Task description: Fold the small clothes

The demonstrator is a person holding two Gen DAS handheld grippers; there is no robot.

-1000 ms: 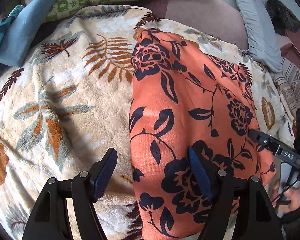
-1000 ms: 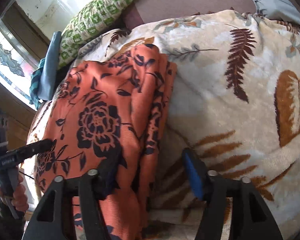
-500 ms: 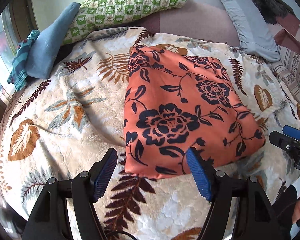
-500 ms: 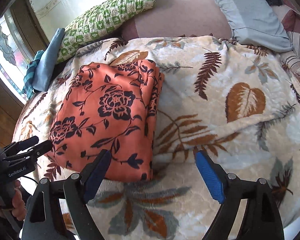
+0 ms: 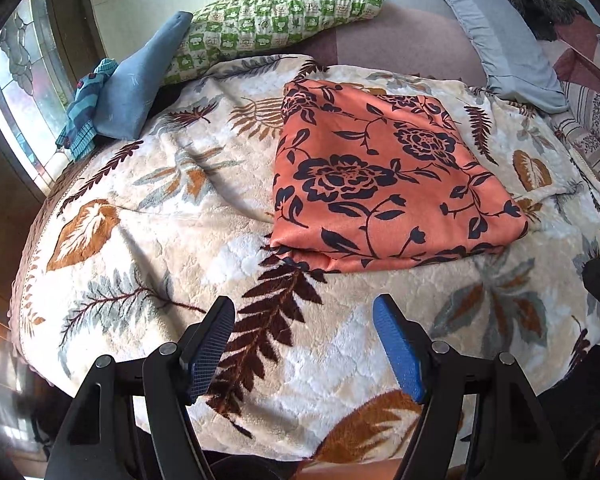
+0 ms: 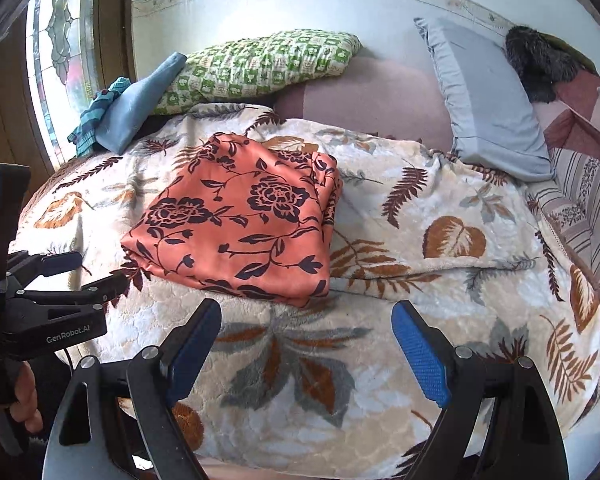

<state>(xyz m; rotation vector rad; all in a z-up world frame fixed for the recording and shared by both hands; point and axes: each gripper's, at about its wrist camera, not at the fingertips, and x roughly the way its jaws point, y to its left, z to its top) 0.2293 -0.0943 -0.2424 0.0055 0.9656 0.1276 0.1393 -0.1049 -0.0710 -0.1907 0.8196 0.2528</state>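
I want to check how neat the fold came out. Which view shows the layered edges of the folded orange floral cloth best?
The right wrist view: the folded orange floral cloth shows its stacked layers along its right side. The left wrist view shows the cloth larger, mostly its smooth top and near edge.

Folded orange floral cloth (image 6: 240, 232) lies on the leaf-print blanket (image 6: 440, 300), beyond the wide-apart, empty right gripper (image 6: 306, 348).

An orange cloth (image 5: 384, 184) printed with dark navy flowers and leaves lies folded into a flat, layered rectangle on the leaf-patterned blanket (image 5: 148, 216) covering the bed, nothing touching it.
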